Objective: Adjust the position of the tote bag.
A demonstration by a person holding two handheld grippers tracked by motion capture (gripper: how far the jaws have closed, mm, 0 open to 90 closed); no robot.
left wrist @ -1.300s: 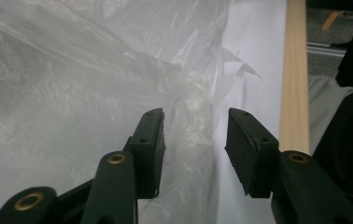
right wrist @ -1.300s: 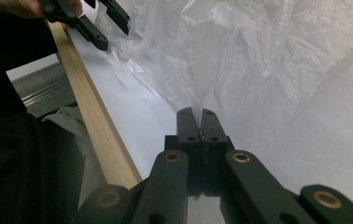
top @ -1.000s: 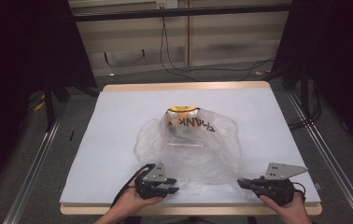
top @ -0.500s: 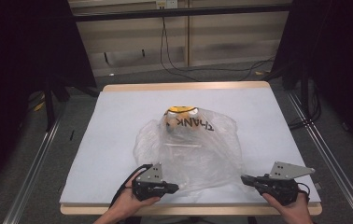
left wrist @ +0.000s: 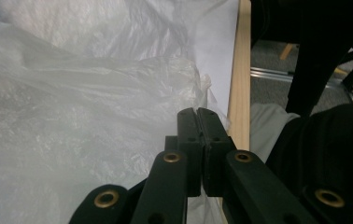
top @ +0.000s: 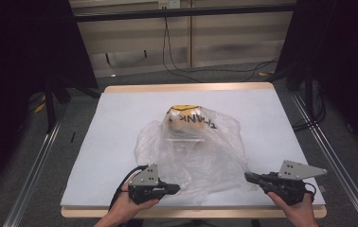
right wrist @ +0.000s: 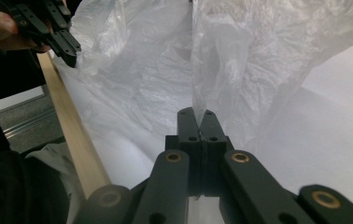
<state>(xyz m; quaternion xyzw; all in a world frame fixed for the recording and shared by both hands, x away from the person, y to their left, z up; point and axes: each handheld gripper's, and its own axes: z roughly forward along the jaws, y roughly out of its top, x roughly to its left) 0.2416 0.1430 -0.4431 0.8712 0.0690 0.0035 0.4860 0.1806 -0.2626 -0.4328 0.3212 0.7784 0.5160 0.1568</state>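
A crumpled clear plastic bag [top: 201, 151] lies mid-table, printed with black letters, and something yellow [top: 183, 109] shows inside at its far end. My left gripper [top: 177, 188] is at the bag's near left edge, jaws pressed together [left wrist: 197, 112] with film at their tips. It also shows in the right gripper view [right wrist: 69, 51], pinching the bag's [right wrist: 132, 70] rim. My right gripper [top: 248, 176] holds the near right edge. Its jaws [right wrist: 198, 113] are shut on a taut fold of film that rises straight from them.
The white table top [top: 120, 123] has a wooden rim [left wrist: 240, 70] along the near side, right under both hands. Metal rails [top: 35, 165] run along the floor on both sides, and cables [top: 177, 61] trail on the floor beyond the far edge.
The left gripper has risen a little at the bag's near left edge, and the film there has lifted with it. The right gripper has stayed put.
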